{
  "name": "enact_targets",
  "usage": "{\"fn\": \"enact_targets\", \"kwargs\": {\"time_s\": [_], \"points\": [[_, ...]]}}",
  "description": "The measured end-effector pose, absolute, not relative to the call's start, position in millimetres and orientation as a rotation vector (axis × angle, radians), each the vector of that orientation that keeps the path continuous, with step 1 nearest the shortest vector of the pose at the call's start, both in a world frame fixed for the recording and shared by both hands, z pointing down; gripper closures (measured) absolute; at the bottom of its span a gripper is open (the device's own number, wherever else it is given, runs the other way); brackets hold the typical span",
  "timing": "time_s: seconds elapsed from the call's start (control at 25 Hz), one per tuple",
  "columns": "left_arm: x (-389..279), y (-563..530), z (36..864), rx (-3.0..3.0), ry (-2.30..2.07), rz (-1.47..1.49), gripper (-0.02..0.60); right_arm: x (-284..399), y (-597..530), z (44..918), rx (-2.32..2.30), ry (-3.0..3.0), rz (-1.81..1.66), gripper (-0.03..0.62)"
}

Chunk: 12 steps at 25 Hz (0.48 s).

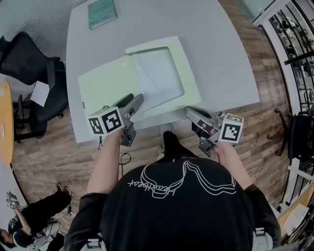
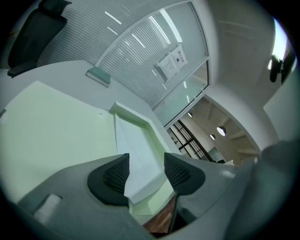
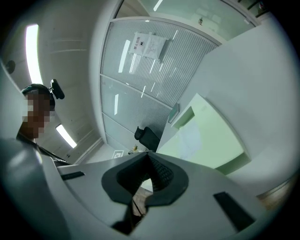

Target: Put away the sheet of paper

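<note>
On the grey bench (image 1: 221, 59), near the front edge, a pale green folder (image 1: 105, 83) lies open and flat. The sheet of paper (image 1: 157, 78) lies on the folder's right half, inside a raised green border that runs along its far and right sides. The sheet is white and faintly creased.

Left claw (image 1: 135, 104): released, jaws wide apart, over the folder's near edge at the sheet's near left corner. In the left gripper view that corner shows in the gap between the two dark pads. Neither pad presses on it, and whether the corner is lifted off the folder cannot be told.

Right claw (image 1: 191, 113): clenched, with the pad tips meeting in the right gripper view and nothing between them. It sits at the bench's front edge, just beside the folder's near right corner and not on the sheet.

A teal book (image 1: 102, 12) lies at the far left of the bench, well apart from the folder. A black office chair (image 1: 29, 59) stands left of the bench.
</note>
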<state>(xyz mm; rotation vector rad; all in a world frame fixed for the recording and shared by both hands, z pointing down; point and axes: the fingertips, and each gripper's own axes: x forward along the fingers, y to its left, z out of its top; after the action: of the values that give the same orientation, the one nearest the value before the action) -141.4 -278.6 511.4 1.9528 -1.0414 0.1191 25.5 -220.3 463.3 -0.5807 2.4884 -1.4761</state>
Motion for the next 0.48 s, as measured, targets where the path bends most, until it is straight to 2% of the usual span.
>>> {"fn": "enact_targets", "kwargs": {"time_s": [0.16,0.32,0.48], "points": [[-129.5,-256.3,479.1,2.037,-1.013,0.083,0.356,22.5,-215.7,445.5,-0.591,2.612,-1.337,0.583],[-110.6,-222.4,448.0,2.106,-0.93,0.039,0.401,16.3,-206.8,418.3,-0.571,2.702,-1.185,0.583],[-103.9,-196.0,412.5,2.2,-0.909,0.006,0.496,6.5,-194.1,398.5,-0.601,2.859,-0.991,0.583]]}}
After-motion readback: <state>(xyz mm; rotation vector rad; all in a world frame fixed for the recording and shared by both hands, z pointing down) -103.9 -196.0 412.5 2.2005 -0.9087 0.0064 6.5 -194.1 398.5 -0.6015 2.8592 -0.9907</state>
